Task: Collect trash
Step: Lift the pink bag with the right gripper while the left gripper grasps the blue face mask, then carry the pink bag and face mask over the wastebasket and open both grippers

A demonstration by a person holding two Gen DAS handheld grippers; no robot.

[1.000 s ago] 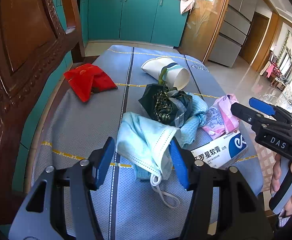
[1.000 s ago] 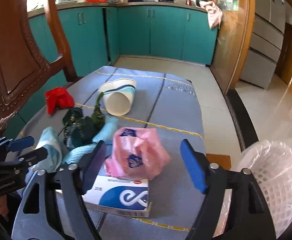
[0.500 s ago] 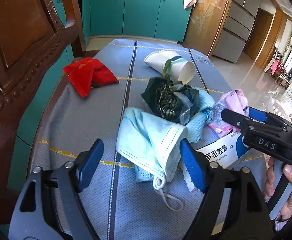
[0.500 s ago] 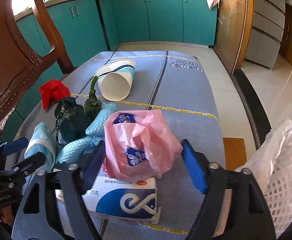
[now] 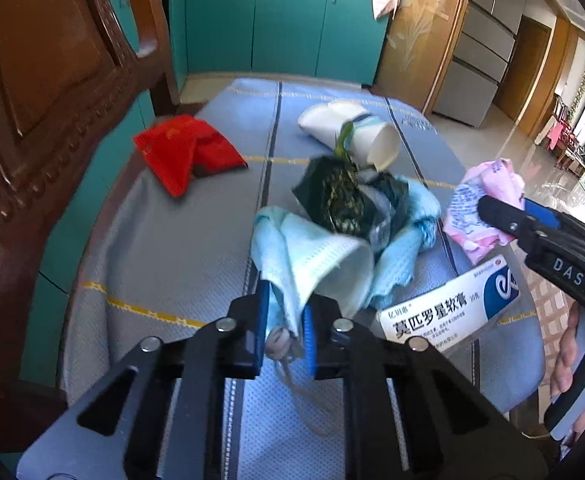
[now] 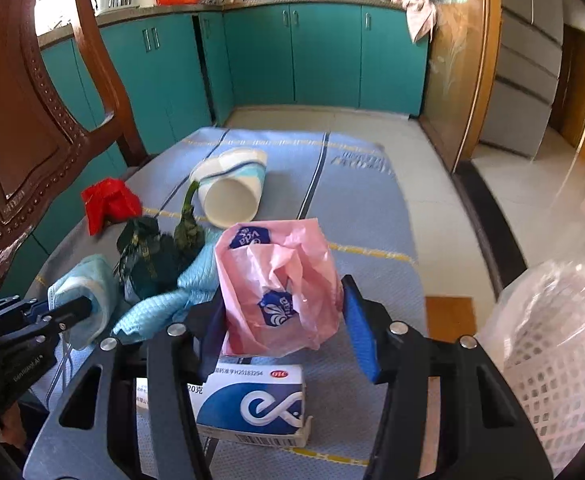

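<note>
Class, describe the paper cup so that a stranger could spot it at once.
On the blue-grey table mat, look beyond the central pile of rubbish towards the teal cabinets. The white paper cup with blue bands lies on its side, the only rigid round thing there.

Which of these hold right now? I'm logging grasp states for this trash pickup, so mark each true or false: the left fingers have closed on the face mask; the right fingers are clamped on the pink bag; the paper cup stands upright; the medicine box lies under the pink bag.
1. The left gripper has closed on the face mask. True.
2. The right gripper is clamped on the pink bag. False: its fingers straddle the bag, open.
3. The paper cup stands upright. False: it lies on its side.
4. The medicine box lies under the pink bag. True.
</note>
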